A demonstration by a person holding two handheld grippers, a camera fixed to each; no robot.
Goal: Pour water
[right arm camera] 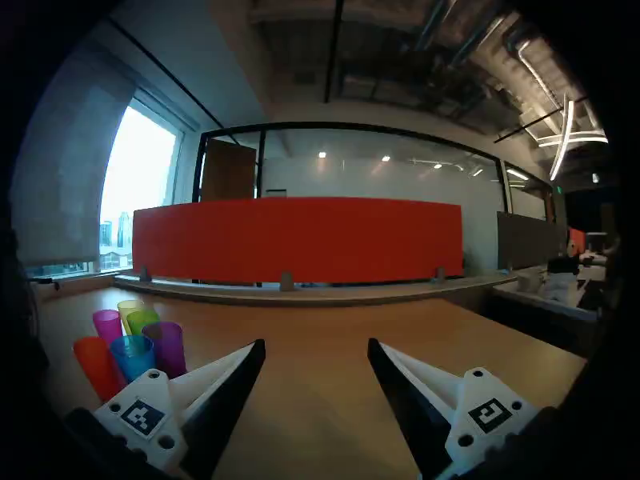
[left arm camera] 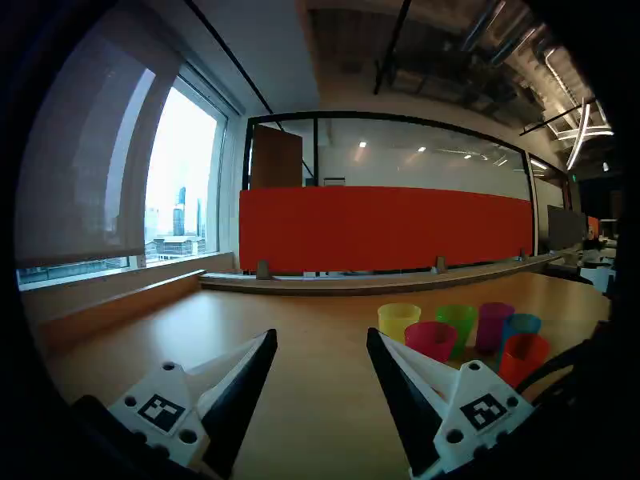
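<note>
My left gripper [left arm camera: 320, 336] hangs low over the table [left arm camera: 312, 304], fingers spread wide with nothing between them. My right gripper [right arm camera: 316, 346] is the same: fingers apart, empty, roughly level with the tabletop. Neither touches anything.

The cups [left arm camera: 464, 330], six in different colours, stand upright in a tight bunch on the table. In the left gripper view they sit off to the right of my fingers; in the right gripper view they sit off to the left. So I judge the bunch lies between my two tools, within reach of either. That suits a pour, with one side lifting a cup and the other steadying a receiver.

The orange cup [left arm camera: 524, 356] looks nearest to me. I cannot tell whether any cup holds water; their insides are too dim. With nothing grasped, I take this as the start. The cups are packed close, so I'd go for an outer one to avoid knocking its neighbours.
</note>
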